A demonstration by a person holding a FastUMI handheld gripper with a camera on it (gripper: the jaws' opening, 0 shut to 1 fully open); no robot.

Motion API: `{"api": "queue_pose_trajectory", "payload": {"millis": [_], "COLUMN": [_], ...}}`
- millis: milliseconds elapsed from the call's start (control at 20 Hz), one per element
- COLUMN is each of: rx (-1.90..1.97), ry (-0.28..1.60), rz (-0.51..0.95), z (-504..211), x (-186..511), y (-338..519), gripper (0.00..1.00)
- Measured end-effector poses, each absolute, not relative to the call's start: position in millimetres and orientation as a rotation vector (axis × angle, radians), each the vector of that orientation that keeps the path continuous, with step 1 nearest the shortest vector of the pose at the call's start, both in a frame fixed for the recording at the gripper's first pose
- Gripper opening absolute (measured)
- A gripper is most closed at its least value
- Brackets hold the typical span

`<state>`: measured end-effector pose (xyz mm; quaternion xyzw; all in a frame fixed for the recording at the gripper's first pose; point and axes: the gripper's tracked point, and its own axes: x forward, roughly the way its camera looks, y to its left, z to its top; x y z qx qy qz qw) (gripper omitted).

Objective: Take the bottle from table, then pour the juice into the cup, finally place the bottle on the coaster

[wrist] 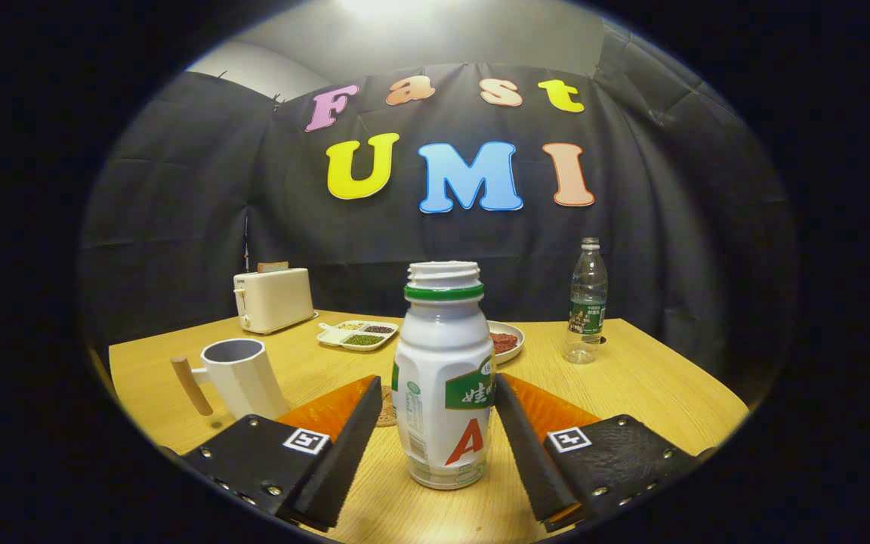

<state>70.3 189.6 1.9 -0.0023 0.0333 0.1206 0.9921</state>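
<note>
A white juice bottle (442, 378) with a green neck ring and no cap stands upright on the wooden table (654, 385), right between my two fingers. My gripper (439, 384) is open around it: the right finger (518, 423) is at the bottle's side, while a narrow gap shows between the left finger (352, 431) and the bottle. A white cup (242, 374) with a wooden handle stands to the left, just beyond the left finger. A small brown coaster (387, 408) peeks out between the left fingertip and the bottle, mostly hidden.
A cream toaster (273, 300) sits at the back left. A divided tray of beans (358, 335) and a plate of red food (507, 340) lie behind the bottle. A clear water bottle (587, 302) stands at the back right.
</note>
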Motion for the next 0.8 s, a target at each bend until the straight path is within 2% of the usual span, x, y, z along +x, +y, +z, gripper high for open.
{"api": "queue_pose_trajectory", "payload": {"millis": [50, 300, 800], "rx": [0.001, -0.005, -0.212], "ry": [0.061, 0.055, 0.016], "rz": [0.239, 0.202, 0.146], "z": [5.0, 4.3, 20.5], "x": [70.3, 68.6, 64.1], "y": [190.2, 187.1, 187.4], "gripper": [0.77, 0.70, 0.69]}}
